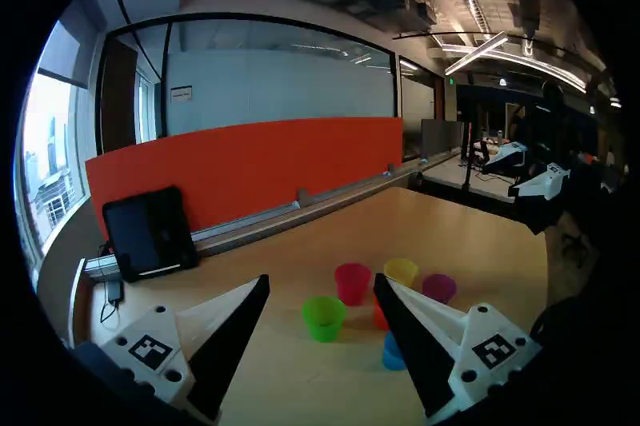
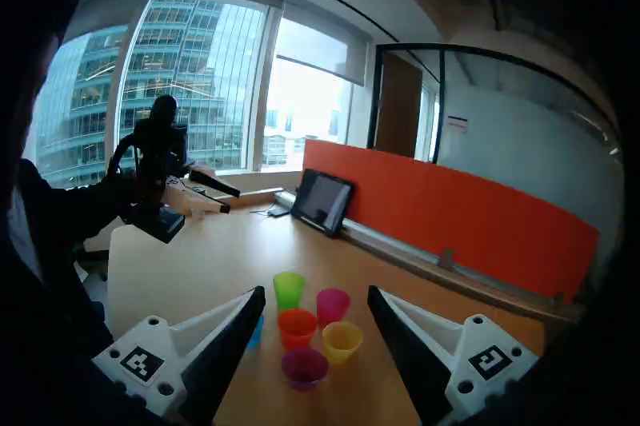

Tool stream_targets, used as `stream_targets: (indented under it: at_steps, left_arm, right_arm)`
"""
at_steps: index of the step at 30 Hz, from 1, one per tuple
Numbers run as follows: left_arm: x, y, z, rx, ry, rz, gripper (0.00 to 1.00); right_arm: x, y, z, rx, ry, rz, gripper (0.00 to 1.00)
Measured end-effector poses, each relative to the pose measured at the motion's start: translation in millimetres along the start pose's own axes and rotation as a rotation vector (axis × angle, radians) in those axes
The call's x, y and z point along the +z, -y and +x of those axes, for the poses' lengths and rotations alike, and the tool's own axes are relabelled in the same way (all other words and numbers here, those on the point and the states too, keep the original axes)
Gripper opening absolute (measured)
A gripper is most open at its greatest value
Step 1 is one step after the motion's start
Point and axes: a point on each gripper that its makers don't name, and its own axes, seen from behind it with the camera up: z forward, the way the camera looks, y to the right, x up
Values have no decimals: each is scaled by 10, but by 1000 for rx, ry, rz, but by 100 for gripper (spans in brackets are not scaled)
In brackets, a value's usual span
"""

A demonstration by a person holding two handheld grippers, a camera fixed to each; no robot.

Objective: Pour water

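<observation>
Several small plastic cups stand clustered on the wooden table (image 1: 464, 226): green (image 1: 323, 318), pink (image 1: 352, 282), yellow (image 1: 400, 270), purple (image 1: 438, 288), and orange (image 1: 377, 316) and blue (image 1: 392, 352), both partly behind a finger. My left gripper (image 1: 320, 278) hangs open above and short of them, holding nothing. In the right gripper view the same cups appear: green (image 2: 288, 290), pink (image 2: 332, 306), orange (image 2: 297, 328), yellow (image 2: 342, 342), purple (image 2: 304, 368). My right gripper (image 2: 316, 290) is open over them, empty. The left gripper (image 2: 202, 190) shows farther off, held by a dark-sleeved arm.
A dark tablet (image 1: 150, 232) leans against the orange partition (image 1: 256, 162) along the table's far side. Large windows (image 2: 184, 82) lie beyond the table's end. White and black devices (image 1: 544, 182) sit on a far desk.
</observation>
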Motion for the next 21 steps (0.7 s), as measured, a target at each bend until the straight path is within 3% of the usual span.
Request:
stream_targets:
  at_steps: [11, 21]
  left_arm:
    - [142, -29, -225, 14, 47, -14, 97]
    - [275, 57, -459, 8, 88, -12, 98]
  right_arm:
    - [86, 138, -150, -10, 38, 59, 99]
    - [209, 250, -383, -26, 81, 110, 99]
